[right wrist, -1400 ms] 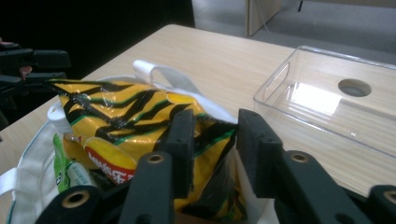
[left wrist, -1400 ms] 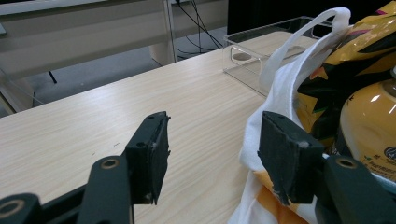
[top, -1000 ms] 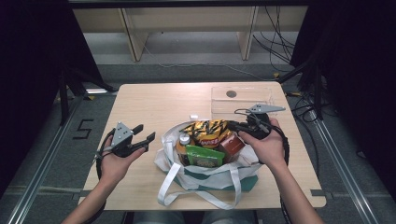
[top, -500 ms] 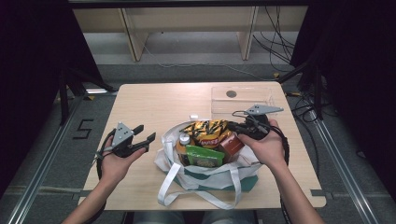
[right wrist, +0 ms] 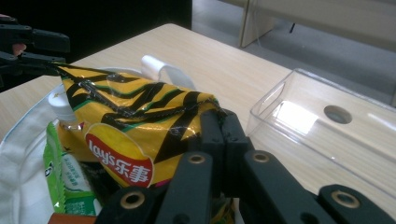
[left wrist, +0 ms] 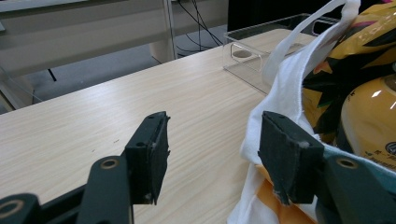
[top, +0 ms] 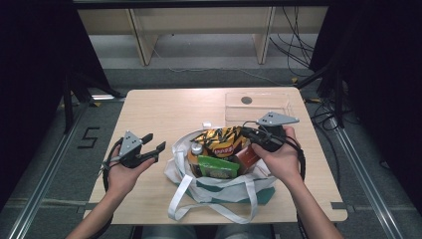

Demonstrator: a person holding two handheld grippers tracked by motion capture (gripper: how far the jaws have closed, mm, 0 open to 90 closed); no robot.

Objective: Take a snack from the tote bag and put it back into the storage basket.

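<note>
A white tote bag point(top: 219, 186) lies open at the table's front middle, full of snacks. On top is a yellow and black chip bag point(top: 221, 141) point(right wrist: 130, 126). My right gripper point(top: 247, 133) point(right wrist: 219, 121) is shut on that bag's right edge, its jaws pinched together on the foil. My left gripper point(top: 154, 142) point(left wrist: 212, 154) hovers open just left of the tote, with the white cloth point(left wrist: 275, 93) beside its right jaw and nothing between the pads. A green packet point(top: 216, 167) and a white-capped bottle point(top: 197, 149) sit in the tote under the chips.
A clear plastic tray point(top: 259, 104) point(right wrist: 327, 135) stands at the table's back right, close behind my right hand. Bare wood table point(top: 169, 109) stretches behind and left of the tote. A small white piece point(top: 206, 124) lies just behind the tote.
</note>
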